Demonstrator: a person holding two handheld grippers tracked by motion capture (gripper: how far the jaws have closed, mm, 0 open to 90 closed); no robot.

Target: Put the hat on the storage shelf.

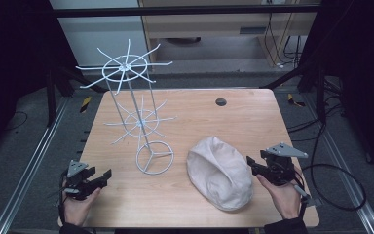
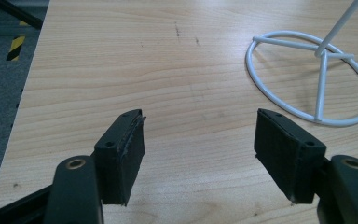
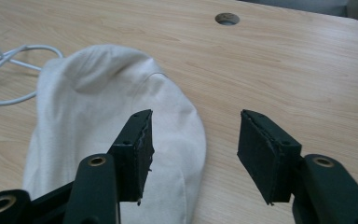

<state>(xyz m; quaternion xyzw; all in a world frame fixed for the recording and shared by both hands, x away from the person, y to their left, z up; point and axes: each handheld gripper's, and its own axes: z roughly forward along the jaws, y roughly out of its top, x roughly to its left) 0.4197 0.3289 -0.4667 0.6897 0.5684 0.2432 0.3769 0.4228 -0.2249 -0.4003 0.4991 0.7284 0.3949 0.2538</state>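
Cream cap (image 1: 220, 172) lay right of the rack (image 1: 137, 113), your right gripper (image 3: 193, 154) released at its edge, left gripper (image 2: 198, 158) spread empty; you needed a deep bite.

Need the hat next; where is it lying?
In the high view the cream hat lies front right on the table, between the white wire rack and the right tool.

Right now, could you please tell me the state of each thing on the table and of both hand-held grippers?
White wire rack: upright on its ring base, arms bare.
Cream hat: lying flat on the table, not gripped.
Left hand-held gripper: open, empty, over bare wood.
Right hand-held gripper: open, empty, at the hat's edge.
Table: cable hole uncovered.
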